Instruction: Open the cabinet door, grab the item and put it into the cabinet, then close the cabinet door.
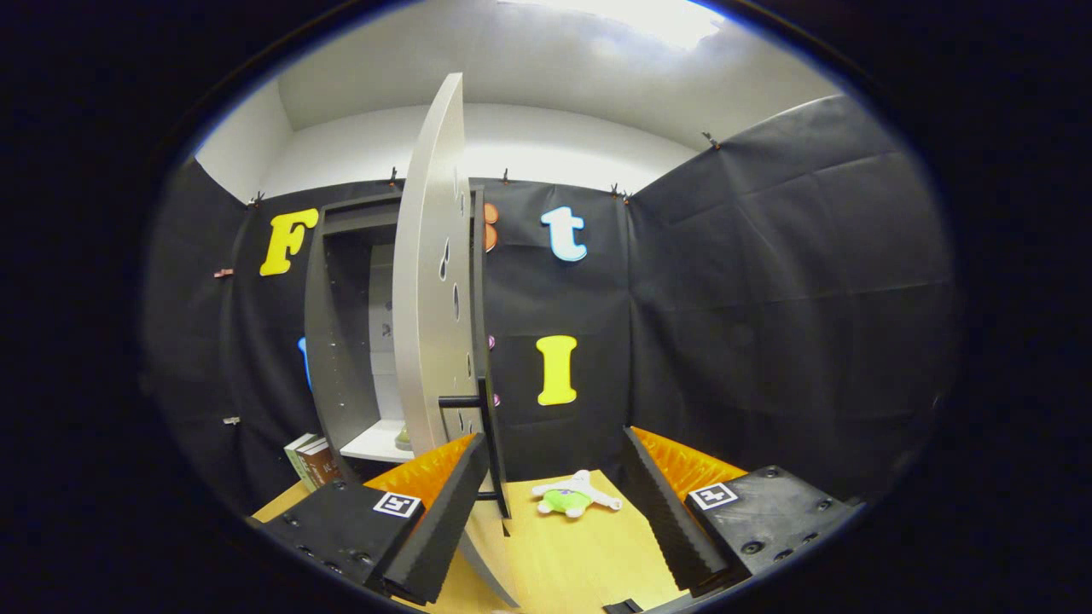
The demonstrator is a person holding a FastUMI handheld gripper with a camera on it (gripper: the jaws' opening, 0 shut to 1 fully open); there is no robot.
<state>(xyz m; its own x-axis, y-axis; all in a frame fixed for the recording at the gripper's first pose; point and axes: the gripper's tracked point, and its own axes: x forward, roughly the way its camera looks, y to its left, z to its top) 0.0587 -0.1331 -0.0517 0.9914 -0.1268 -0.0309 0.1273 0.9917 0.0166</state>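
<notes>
Cabinet point(350, 333) stands at 11 o'clock from my fingers point(553, 503), dark-walled, against the black cloth wall. Its door point(431, 281) is swung open toward me and I see it nearly edge-on, pale on the face that shows, with several small holes along it. The door's dark handle point(488, 443) runs vertically on the outer side, held off the panel by a short bar, and sits just ahead of my left finger point(444, 512), at 12 o'clock from it; I cannot tell whether that finger touches the door's lower edge, which passes close beside it.

My fingers are spread wide, with nothing between them but bare surface point(572, 554). The right finger point(665, 512) is well apart from the door.

The item, a small soft toy point(573, 497) in white and green, lies flat on the wooden surface just ahead of the fingers, at 12 o'clock, in the gap between them and beyond their tips. It is outside the cabinet, to the right of the door.

Inside the cabinet a pale shelf point(375, 442) shows low down, with a small greenish object point(403, 438) on it, too small to identify. Books point(311, 460) lean beside the cabinet's left wall at 10 o'clock
</notes>
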